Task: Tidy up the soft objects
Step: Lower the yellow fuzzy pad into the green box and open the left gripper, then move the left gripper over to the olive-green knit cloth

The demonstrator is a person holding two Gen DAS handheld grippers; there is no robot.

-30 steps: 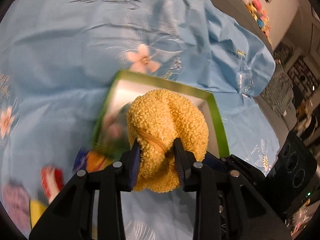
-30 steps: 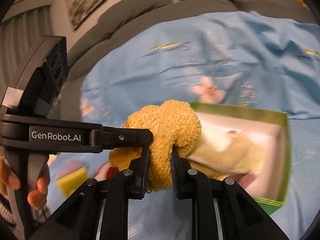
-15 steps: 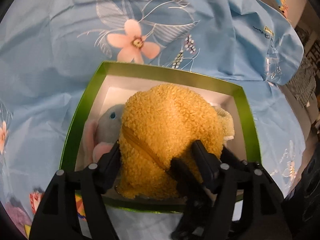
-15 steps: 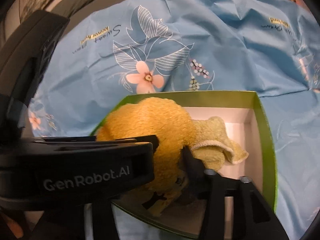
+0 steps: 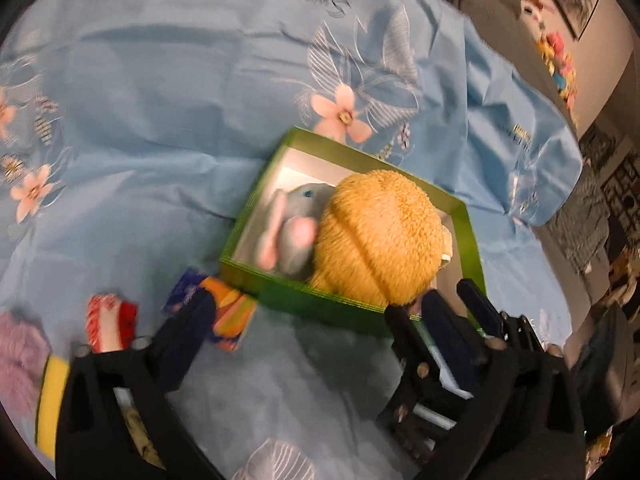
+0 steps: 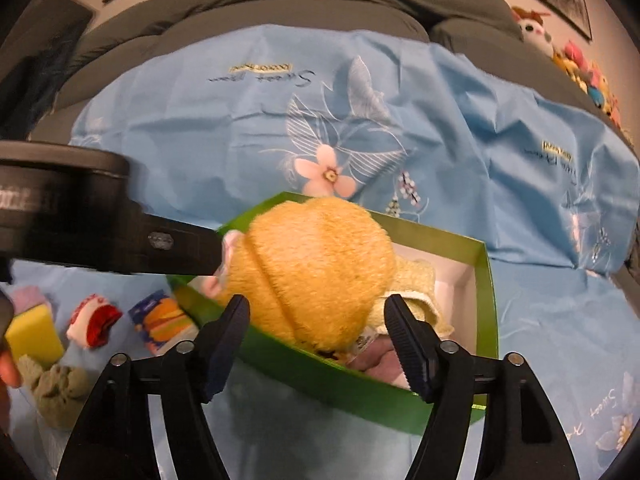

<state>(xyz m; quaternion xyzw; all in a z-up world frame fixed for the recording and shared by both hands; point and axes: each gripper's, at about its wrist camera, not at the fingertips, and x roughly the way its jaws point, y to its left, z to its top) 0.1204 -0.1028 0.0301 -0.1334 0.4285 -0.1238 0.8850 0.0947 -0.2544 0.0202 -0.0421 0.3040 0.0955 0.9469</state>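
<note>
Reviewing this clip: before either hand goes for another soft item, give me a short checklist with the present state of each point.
1. Yellow plush in green box: ok.
2. Left tongs off the plush: ok, opening, nothing between.
3. Right tongs off the plush: ok, opening, pads clear of it.
4. Plush fully below the box rim: not ok, it bulges above.
5. Grey plush in the box: ok.
6. Rolled socks lying loose on the blue sheet: ok.
</note>
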